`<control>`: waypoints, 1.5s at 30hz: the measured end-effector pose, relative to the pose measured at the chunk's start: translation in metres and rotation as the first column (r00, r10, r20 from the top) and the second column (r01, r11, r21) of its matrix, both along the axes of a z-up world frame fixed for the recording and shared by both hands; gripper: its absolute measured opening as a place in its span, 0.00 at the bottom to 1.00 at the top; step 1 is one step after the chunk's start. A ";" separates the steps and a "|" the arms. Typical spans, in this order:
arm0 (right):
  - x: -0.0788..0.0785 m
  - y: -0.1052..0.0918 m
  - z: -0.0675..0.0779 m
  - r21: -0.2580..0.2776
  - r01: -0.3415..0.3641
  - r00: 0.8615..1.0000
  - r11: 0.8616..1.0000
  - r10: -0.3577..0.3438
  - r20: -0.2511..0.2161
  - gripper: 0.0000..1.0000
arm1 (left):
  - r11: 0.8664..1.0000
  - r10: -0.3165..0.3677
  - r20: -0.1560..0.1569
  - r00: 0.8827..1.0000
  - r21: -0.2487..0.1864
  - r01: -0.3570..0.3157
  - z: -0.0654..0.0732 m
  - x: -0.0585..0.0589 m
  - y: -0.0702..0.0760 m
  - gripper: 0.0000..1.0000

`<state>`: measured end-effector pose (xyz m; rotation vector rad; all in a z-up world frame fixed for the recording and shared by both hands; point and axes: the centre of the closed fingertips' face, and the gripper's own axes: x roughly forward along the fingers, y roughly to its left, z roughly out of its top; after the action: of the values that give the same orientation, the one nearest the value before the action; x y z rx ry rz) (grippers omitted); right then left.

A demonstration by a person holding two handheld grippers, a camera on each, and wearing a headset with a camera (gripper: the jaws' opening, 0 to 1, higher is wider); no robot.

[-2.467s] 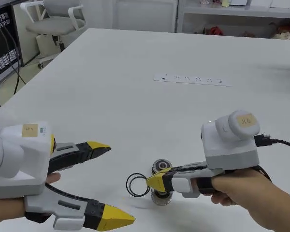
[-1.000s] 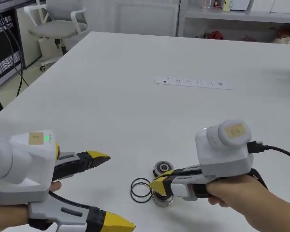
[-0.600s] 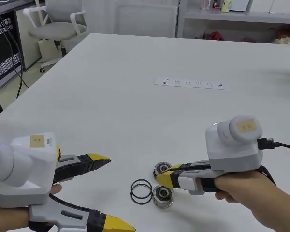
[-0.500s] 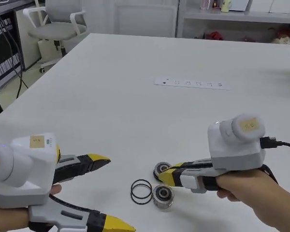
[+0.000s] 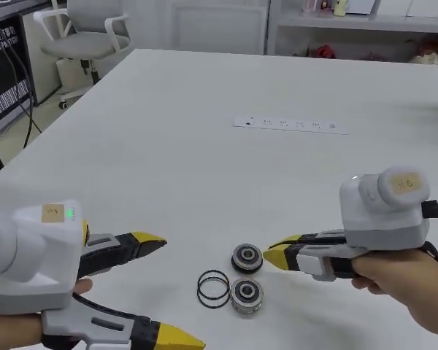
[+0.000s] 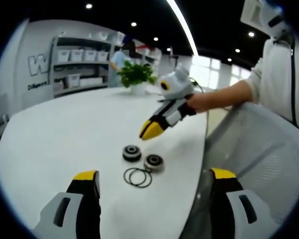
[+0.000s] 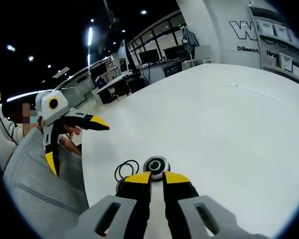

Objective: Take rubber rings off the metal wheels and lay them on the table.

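Note:
Two small metal wheels (image 5: 247, 257) (image 5: 246, 292) lie flat on the white table (image 5: 204, 160), one behind the other. Two thin black rubber rings (image 5: 213, 288) lie overlapping on the table just left of the nearer wheel. My right gripper (image 5: 274, 255) is shut and empty, its yellow tip just right of the farther wheel and apart from it. The right gripper view has the farther wheel (image 7: 156, 164) just ahead of the shut tips (image 7: 157, 178) and the rings (image 7: 125, 169) to its left. My left gripper (image 5: 166, 292) stands wide open left of the rings, nothing between its fingers.
A white power strip (image 5: 289, 125) lies across the middle of the table. An office chair (image 5: 84, 29) stands off the far left corner and shelves (image 5: 358, 29) line the back wall. The wheels (image 6: 153, 162) sit close to the table's near edge.
My right gripper has drawn back to the right, away from the nearer wheel that its tip was over, so both wheels now show fully. The rings and left gripper have stayed put.

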<state>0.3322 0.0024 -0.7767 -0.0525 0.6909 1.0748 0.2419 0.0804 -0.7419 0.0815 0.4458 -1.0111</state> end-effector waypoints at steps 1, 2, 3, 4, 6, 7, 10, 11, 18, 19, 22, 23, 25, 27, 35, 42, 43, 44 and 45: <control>0.000 -0.001 0.000 -0.001 0.002 1.000 1.000 -0.002 0.001 0.05 | 1.000 0.001 -0.001 1.000 -0.003 -0.001 0.000 0.000 0.000 0.92; 0.000 -0.001 0.000 -0.002 0.003 1.000 1.000 -0.003 0.001 0.05 | 1.000 0.000 -0.002 1.000 -0.005 0.000 0.001 0.000 0.000 0.92; 0.001 -0.001 0.000 -0.001 0.006 1.000 1.000 -0.006 0.001 0.06 | 1.000 -0.002 -0.011 1.000 -0.011 0.002 0.003 0.001 -0.001 0.91; 0.000 -0.001 0.000 0.000 0.008 1.000 1.000 -0.008 0.000 0.06 | 1.000 -0.003 -0.015 1.000 -0.018 0.003 0.005 0.001 -0.002 0.90; 0.000 -0.001 0.000 -0.002 0.010 1.000 1.000 -0.010 -0.002 0.06 | 0.999 -0.014 0.008 1.000 -0.030 0.014 0.015 0.002 -0.004 0.87; -0.001 -0.002 -0.001 -0.007 0.010 1.000 1.000 -0.010 -0.001 0.06 | 0.999 -0.016 0.018 1.000 -0.027 0.017 0.018 0.003 -0.004 0.87; -0.001 -0.003 -0.001 -0.010 0.011 1.000 1.000 -0.011 0.000 0.06 | 1.000 -0.020 0.033 0.999 -0.003 0.020 0.024 0.007 -0.005 0.90; -0.001 -0.003 -0.001 -0.008 0.012 1.000 1.000 -0.012 0.000 0.06 | 1.000 -0.026 0.046 0.999 0.005 0.026 0.028 0.009 -0.005 0.90; 0.001 -0.004 0.002 -0.001 0.017 1.000 1.000 -0.017 0.005 0.06 | 0.997 -0.069 0.138 0.988 0.028 0.065 0.062 0.020 -0.013 0.90; 0.002 -0.004 0.002 0.000 0.018 1.000 1.000 -0.018 0.006 0.06 | 0.997 -0.074 0.148 0.986 0.029 0.071 0.067 0.021 -0.015 0.90; 0.003 -0.005 0.003 0.004 0.021 1.000 1.000 -0.021 0.006 0.06 | 0.995 -0.099 0.181 0.979 0.028 0.095 0.083 0.026 -0.023 0.90; 0.003 -0.005 0.003 0.005 0.022 1.000 1.000 -0.022 0.007 0.06 | 0.994 -0.109 0.192 0.975 0.025 0.107 0.089 0.028 -0.027 0.90; 0.004 -0.006 0.004 0.008 0.026 1.000 1.000 -0.026 0.007 0.06 | 0.992 -0.129 0.209 0.969 0.017 0.128 0.099 0.031 -0.033 0.90; 0.005 -0.007 0.004 0.010 0.029 1.000 1.000 -0.029 0.005 0.06 | 0.989 -0.144 0.227 0.963 0.019 0.143 0.106 0.037 -0.038 0.90; 0.007 -0.010 0.003 0.009 0.032 0.999 0.999 -0.033 0.016 0.05 | 0.984 -0.178 0.252 0.951 0.049 0.171 0.109 0.059 -0.054 0.87; 0.006 -0.009 0.001 0.006 0.030 0.999 1.000 -0.030 0.014 0.05 | 0.984 -0.163 0.233 0.959 0.111 0.140 0.080 0.090 -0.060 0.79; 0.006 -0.009 0.001 0.004 0.028 1.000 1.000 -0.028 0.014 0.05 | 0.984 -0.163 0.232 0.959 0.110 0.140 0.076 0.093 -0.062 0.79; 0.005 -0.009 0.000 0.003 0.025 1.000 1.000 -0.025 0.014 0.05 | 0.984 -0.163 0.228 0.960 0.105 0.142 0.072 0.095 -0.064 0.78; 0.005 -0.009 0.000 0.003 0.024 1.000 1.000 -0.024 0.014 0.05 | 0.986 -0.158 0.214 0.964 0.091 0.141 0.068 0.096 -0.066 0.76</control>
<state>0.3373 -0.0063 -0.7766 -0.0487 0.6759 1.0512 0.3381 0.0148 -0.6735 0.2964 0.2766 -1.1198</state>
